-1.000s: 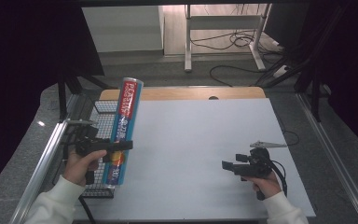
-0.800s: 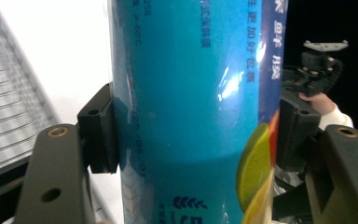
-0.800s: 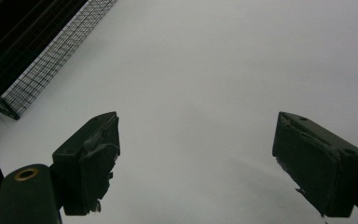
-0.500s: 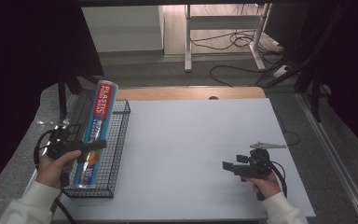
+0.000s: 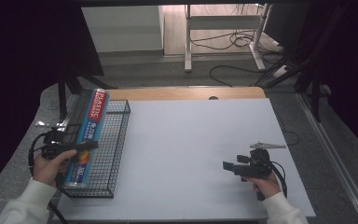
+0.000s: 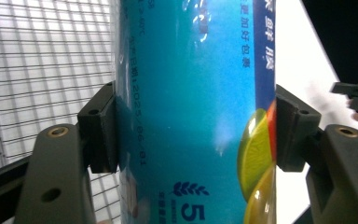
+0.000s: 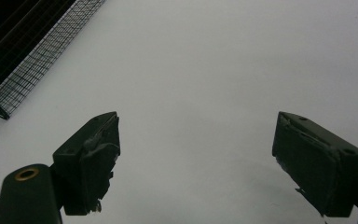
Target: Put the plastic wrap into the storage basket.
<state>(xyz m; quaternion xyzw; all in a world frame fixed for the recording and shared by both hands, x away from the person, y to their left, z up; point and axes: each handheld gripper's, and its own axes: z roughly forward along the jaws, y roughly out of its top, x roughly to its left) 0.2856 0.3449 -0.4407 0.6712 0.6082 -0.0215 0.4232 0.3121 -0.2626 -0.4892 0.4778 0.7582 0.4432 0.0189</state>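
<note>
Two grippers are at work: the left gripper (image 5: 81,148) clamps a blue plastic-wrap box (image 5: 87,134) over the wire basket (image 5: 116,140). The right gripper (image 5: 228,166) rests wide open, empty, on the white table (image 5: 191,140).

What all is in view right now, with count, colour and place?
box: one, long, blue with a red label, held between the left gripper's jaws, over the basket's left side, tilted.
basket: one, black wire, at the table's left edge.
table: one, white top with a wooden strip along the far edge.
desk frame: one, pale, on the floor beyond the table, with dark cables nearby.
left gripper: one, black, jaws shut on the box, at the left by the basket.
right gripper: one, black, jaws open with nothing between them, low over the table's right part.
sleeves: two, white, at the bottom edge.
</note>
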